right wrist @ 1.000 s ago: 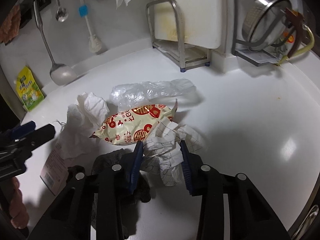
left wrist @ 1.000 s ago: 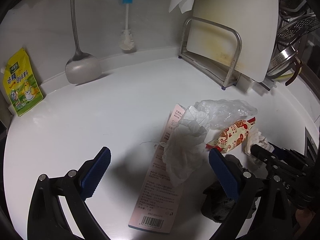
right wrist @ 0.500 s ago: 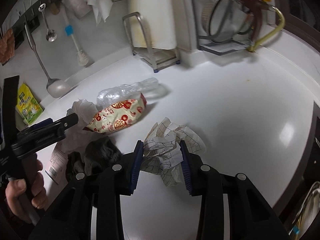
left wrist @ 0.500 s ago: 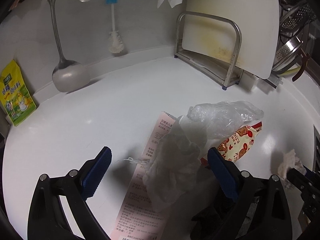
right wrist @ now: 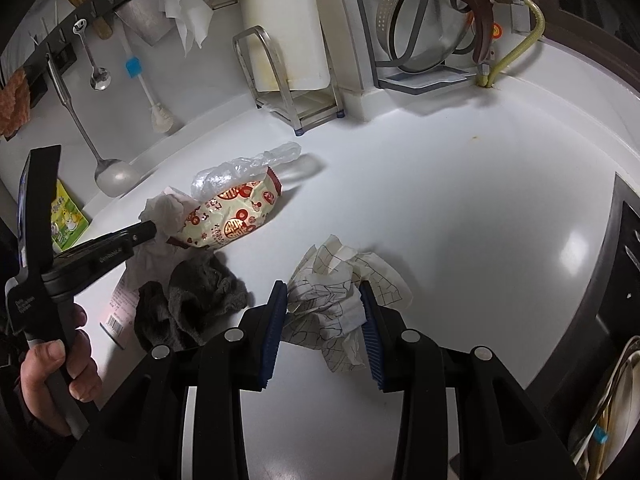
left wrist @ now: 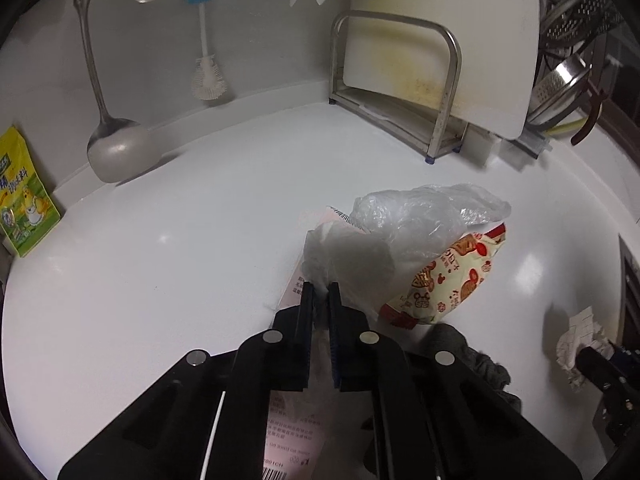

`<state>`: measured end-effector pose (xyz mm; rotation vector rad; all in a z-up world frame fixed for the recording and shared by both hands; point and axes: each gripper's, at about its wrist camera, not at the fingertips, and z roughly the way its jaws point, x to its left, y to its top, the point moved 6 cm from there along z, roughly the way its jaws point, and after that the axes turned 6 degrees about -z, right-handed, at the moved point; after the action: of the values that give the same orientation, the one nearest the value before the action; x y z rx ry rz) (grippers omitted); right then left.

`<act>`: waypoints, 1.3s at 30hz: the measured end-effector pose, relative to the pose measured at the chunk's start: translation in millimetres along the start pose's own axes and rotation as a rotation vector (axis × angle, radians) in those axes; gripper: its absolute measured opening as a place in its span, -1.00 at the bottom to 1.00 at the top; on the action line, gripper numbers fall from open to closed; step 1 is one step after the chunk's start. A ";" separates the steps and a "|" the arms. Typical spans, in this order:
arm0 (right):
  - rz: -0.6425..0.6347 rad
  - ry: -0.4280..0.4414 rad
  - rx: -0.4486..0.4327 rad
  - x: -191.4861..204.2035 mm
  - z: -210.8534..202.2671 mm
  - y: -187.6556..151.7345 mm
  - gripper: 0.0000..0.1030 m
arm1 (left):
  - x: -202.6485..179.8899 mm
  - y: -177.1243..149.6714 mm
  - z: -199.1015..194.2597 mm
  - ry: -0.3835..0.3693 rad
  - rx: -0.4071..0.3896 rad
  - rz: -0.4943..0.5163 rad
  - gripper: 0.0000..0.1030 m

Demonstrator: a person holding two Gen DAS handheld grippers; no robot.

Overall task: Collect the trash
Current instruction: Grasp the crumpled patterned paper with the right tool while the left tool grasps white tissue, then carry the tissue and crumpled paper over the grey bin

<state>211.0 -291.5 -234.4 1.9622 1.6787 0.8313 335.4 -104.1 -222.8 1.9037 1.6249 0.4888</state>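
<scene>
My left gripper (left wrist: 320, 294) is shut on a crumpled white tissue (left wrist: 344, 258), which lies over a pink receipt-like card (left wrist: 294, 436). Beside it lie a clear plastic bag (left wrist: 424, 212), a red-patterned snack wrapper (left wrist: 452, 276) and a grey rag (left wrist: 476, 356). My right gripper (right wrist: 323, 304) is shut on a crumpled grid-printed paper (right wrist: 336, 292), held just above the white counter (right wrist: 460, 208). In the right wrist view the left gripper (right wrist: 150, 230) pinches the tissue (right wrist: 168, 210) next to the wrapper (right wrist: 232, 220) and the rag (right wrist: 192, 304).
A cutting board in a steel rack (left wrist: 424, 80) stands at the back. A ladle (left wrist: 112, 148), a brush (left wrist: 208, 80) and a yellow packet (left wrist: 24, 196) are at the back left. A steel colander (right wrist: 424, 20) and a yellow hose (right wrist: 516, 40) are at the back right.
My left gripper has closed from wide open onto the white tissue. My right gripper has carried the grid paper back and to the right, away from the pile.
</scene>
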 end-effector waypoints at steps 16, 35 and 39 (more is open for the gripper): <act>-0.004 0.037 -0.016 12.3 -48.5 -24.0 -0.31 | 19.8 -6.4 -104.6 -0.005 -0.078 -0.008 -0.86; -0.100 0.117 0.065 15.9 -169.2 -124.3 -0.31 | -2.0 -141.6 -232.7 0.018 0.003 0.004 -0.86; -0.125 0.154 0.089 19.5 -185.4 -147.5 -0.31 | -18.1 -169.6 -252.1 0.017 0.007 0.020 -0.86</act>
<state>-20.7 -257.5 -193.5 1.8690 1.9356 0.8949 46.9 -58.4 -137.2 1.9273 1.6220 0.5099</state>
